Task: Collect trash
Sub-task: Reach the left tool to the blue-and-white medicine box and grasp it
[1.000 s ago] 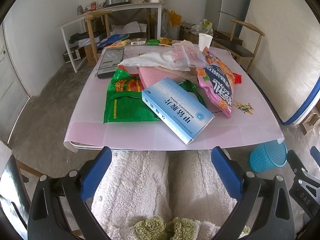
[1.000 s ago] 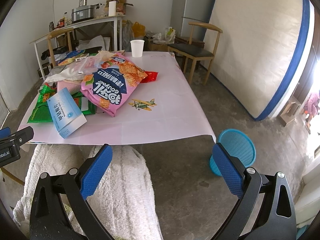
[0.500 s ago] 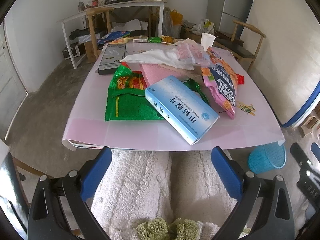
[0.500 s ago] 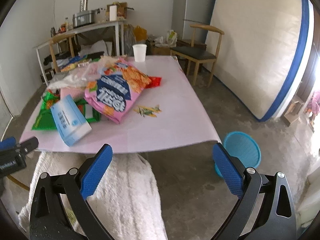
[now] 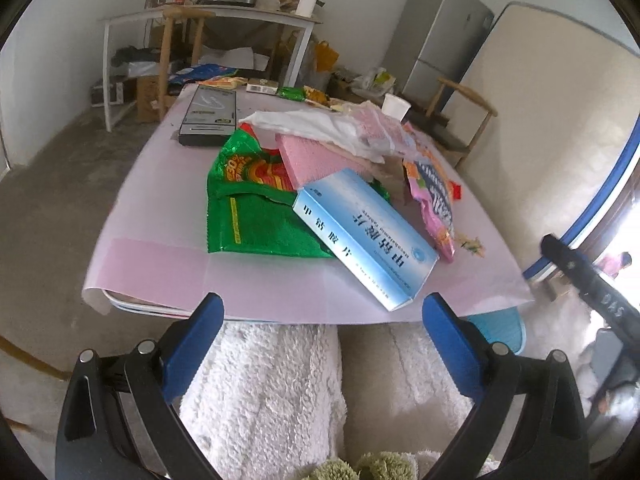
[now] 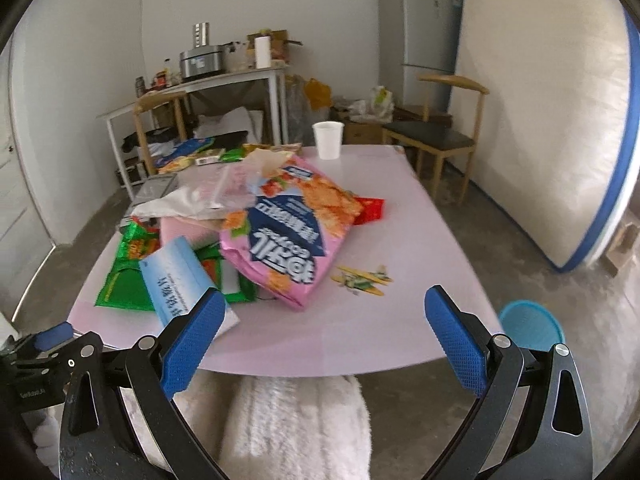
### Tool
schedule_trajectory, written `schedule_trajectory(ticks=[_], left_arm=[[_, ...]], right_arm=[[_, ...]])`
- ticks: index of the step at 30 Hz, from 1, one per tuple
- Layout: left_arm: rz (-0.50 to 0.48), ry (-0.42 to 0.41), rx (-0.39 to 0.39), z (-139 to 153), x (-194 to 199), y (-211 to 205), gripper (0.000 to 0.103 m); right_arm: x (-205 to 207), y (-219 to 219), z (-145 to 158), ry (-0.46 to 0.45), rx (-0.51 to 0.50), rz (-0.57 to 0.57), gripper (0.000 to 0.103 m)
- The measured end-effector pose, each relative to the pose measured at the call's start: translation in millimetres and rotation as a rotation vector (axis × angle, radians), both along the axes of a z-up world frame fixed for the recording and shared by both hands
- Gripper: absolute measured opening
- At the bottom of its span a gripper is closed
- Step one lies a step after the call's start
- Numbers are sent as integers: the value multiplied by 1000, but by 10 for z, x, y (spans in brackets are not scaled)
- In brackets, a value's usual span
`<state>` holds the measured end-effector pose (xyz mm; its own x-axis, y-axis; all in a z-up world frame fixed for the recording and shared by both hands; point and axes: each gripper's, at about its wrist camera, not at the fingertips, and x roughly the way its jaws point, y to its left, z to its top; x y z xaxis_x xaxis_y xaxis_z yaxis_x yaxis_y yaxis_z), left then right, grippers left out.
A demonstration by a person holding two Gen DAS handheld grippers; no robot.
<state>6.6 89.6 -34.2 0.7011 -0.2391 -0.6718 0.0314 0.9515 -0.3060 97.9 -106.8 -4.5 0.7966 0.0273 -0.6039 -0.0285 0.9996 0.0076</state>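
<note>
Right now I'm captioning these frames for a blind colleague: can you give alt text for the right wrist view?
The open right gripper, empty between its blue fingers, hangs at the near edge of a pink-covered table strewn with wrappers. A pink snack bag, a blue-and-white box and a green bag lie piled left of centre, a white paper cup at the far edge, a blue basket on the floor to the right.

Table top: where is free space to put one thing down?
The table is bare on its right half, between the cup, the pink bag and the small wrapper. The left half is crowded: blue box, green bag, piled wrappers.
</note>
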Motion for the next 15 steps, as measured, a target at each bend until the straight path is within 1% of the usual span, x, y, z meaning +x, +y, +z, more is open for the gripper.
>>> schedule_trajectory(ticks=[3,6,7,8,12,14,15], left_arm=[[-15,-25,-68,-7,31,66,97],[-46,-37,-188,-10,104,133,97],[-63,-35,-242,-21,153,144,93],[-76,-33,-278,-34,190,147,92],[-128,16,-421,-171,435,93,83],[-138,54,-469,-246,535,55,80],[-141,79,-481,-299,604,18,76]], right_arm=[[72,78,-52,20,-14,26,95],[148,109,-110,45,-20,35,95],[158,104,-125,52,-18,36,95],[192,107,-149,63,-17,37,95],[266,106,-210,91,-16,40,95],[291,97,-230,99,-17,41,95],[299,86,-236,102,-16,41,95]])
